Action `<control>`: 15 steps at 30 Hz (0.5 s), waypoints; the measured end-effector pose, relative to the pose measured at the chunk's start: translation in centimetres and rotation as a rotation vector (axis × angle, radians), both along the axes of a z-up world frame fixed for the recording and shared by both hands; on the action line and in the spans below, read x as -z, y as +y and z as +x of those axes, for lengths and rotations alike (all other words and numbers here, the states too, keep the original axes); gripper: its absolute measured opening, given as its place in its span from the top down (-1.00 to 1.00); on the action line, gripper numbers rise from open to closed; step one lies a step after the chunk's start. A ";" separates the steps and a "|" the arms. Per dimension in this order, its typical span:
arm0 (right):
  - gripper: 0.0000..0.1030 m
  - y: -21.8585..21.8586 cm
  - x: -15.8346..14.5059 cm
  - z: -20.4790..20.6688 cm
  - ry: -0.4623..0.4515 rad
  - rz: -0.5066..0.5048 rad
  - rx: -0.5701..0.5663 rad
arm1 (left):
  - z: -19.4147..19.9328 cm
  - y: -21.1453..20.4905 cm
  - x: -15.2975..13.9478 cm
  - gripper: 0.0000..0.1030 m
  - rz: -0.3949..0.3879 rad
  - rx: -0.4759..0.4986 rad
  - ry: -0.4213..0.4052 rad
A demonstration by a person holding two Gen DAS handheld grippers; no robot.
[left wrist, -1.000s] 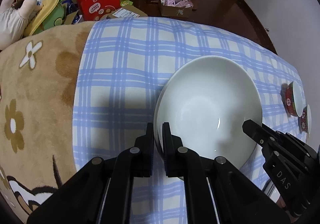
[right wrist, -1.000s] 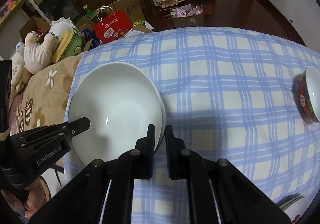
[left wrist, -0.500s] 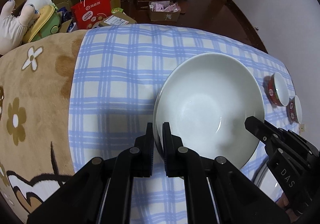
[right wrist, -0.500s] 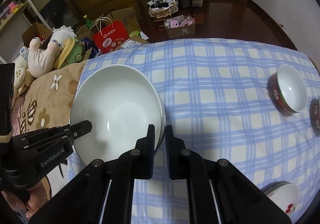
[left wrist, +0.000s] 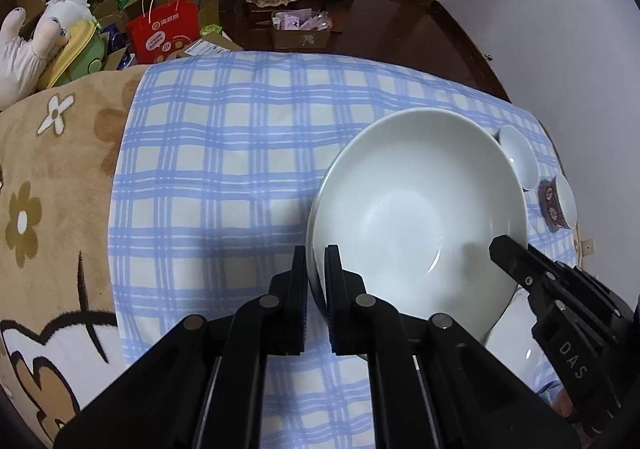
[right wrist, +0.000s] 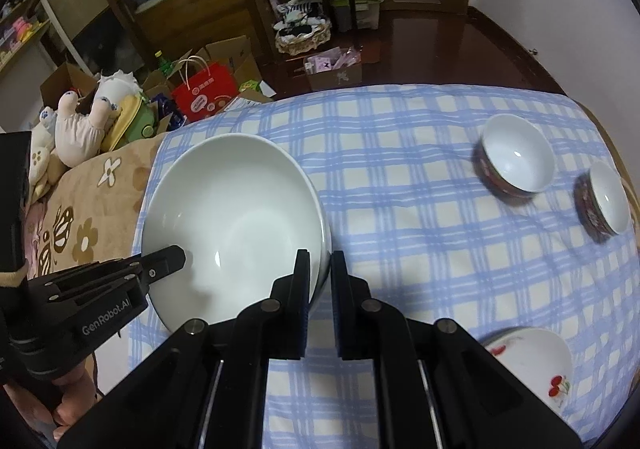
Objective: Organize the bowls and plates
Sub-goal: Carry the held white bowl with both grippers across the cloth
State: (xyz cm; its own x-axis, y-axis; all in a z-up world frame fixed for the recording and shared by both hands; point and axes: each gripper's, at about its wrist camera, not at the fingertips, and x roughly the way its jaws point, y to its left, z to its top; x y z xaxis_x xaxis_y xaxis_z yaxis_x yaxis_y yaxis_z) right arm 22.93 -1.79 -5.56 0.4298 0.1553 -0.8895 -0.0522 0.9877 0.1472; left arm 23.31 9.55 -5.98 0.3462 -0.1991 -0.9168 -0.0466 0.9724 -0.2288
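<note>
Both the left gripper [left wrist: 316, 281] and the right gripper [right wrist: 320, 281] have their fingers closed on opposite rims of the white bowl [right wrist: 236, 225], held above the checked cloth [right wrist: 400, 217], so keep it level and lower it slowly.

Both wrist views look steeply down from close above, on opposite sides of the shared bowl [left wrist: 416, 205] [right wrist: 236, 217] and cloth [left wrist: 224, 153] [right wrist: 400, 217].
</note>
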 end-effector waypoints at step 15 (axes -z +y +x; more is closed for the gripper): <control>0.80 -4.3 -1.8 -3.8 -0.034 0.016 0.061 | -2.4 -4.8 -2.5 0.84 0.022 0.071 -0.036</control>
State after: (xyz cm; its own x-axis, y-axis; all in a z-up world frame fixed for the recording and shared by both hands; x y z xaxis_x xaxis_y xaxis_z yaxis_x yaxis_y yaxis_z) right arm 19.14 -6.10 -3.75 0.4685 0.1424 -0.8719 0.0024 0.9867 0.1624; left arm 20.94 4.79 -3.46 0.3648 -0.2040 -0.9085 0.0308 0.9778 -0.2072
